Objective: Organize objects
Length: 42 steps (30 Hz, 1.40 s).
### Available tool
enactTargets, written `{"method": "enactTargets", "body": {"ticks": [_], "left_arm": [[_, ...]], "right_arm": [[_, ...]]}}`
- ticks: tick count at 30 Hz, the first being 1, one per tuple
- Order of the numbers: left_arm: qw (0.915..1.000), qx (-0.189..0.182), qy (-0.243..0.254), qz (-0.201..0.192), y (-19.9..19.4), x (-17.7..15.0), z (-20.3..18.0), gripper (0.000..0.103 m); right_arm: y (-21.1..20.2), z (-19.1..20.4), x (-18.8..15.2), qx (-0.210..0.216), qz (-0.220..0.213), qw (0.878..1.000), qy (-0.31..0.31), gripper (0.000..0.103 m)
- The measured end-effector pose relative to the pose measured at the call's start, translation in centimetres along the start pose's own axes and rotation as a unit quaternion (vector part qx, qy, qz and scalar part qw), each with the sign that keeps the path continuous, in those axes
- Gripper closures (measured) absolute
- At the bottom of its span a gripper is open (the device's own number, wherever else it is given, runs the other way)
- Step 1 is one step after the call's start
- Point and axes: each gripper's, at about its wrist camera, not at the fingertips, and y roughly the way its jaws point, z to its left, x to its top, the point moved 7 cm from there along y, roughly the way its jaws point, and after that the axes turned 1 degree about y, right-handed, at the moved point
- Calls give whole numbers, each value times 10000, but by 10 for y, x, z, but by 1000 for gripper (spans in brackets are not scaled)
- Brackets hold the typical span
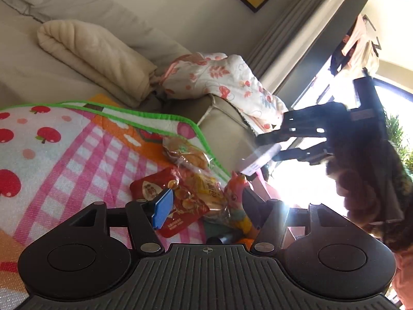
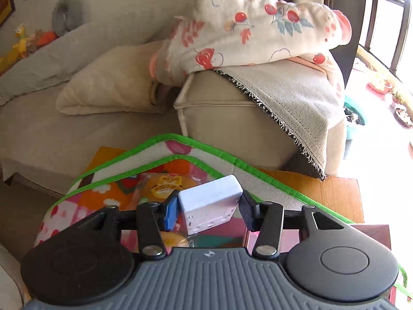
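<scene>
White plastic, a small box [image 2: 210, 204] sat clamped in the right hand-held gripper [image 2: 208, 208] above the fruit-print mat [image 2: 124, 193]. One red snack packet [image 1: 170, 201], two bagged pastries [image 1: 187, 152] and one toy rooster [image 1: 238, 201] lay ahead of the left hand-held gripper [image 1: 206, 204], spread wide, gripping nothing.

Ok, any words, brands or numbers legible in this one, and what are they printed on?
None can be read.
Red snack packet: white label with Chinese characters, too blurred.
Yellow packet: large characters, blurred.
Bun wrapper: yellow label print, too small.
White box between the right claw's fingers: small dark marks on its front face, unreadable.
Left claw: no text.
</scene>
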Motion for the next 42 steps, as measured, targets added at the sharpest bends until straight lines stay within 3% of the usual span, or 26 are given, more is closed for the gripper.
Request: {"method": "enactTargets", "body": {"ticks": [4,8,12,15,18,21,22,23,25,29,33,38,42], "left_arm": [[9998,125,102,-81,-1,1,0,39],[9991,308,256,-112,-11,4,-2,39],[9944,302,995,179,-15,-4,-28,39],[9835,146,1719,552,-9,-22,-53,39],[9633,146,2562,785,2,-40,-76,38],[9415,468,3225,858,18,-47,-84,38],[9370,562,3320,936,26,-48,-82,38],[9341,674,3348,1043,34,-48,-78,38],[9293,816,3363,1292,50,-51,-71,39],[9222,955,3386,1605,76,-60,-64,57],[9187,986,3457,1632,86,-66,-66,63],[9270,856,3212,1738,60,-69,-73,76],[9175,856,3350,1965,21,-86,-76,77]], "right_arm": [[-63,12,-39,449,-197,9984,-299,55],[-94,16,-96,974,185,9946,-312,55],[-98,7,-152,1278,462,9905,-228,55],[-96,-9,-181,1191,423,9919,-149,55],[-102,-32,-205,1076,250,9938,-92,54],[-112,-55,-229,765,22,9969,-158,45],[-115,-61,-234,632,-45,9978,-211,36],[-117,-69,-242,426,-138,9987,-261,26],[-119,-81,-253,210,-253,9991,-275,16],[-115,-92,-270,196,-310,9992,-178,10],[-109,-87,-274,360,-449,9982,-159,2],[-96,-75,-277,344,-450,9978,-348,0],[-93,-72,-281,266,-485,9974,-452,0]]}}
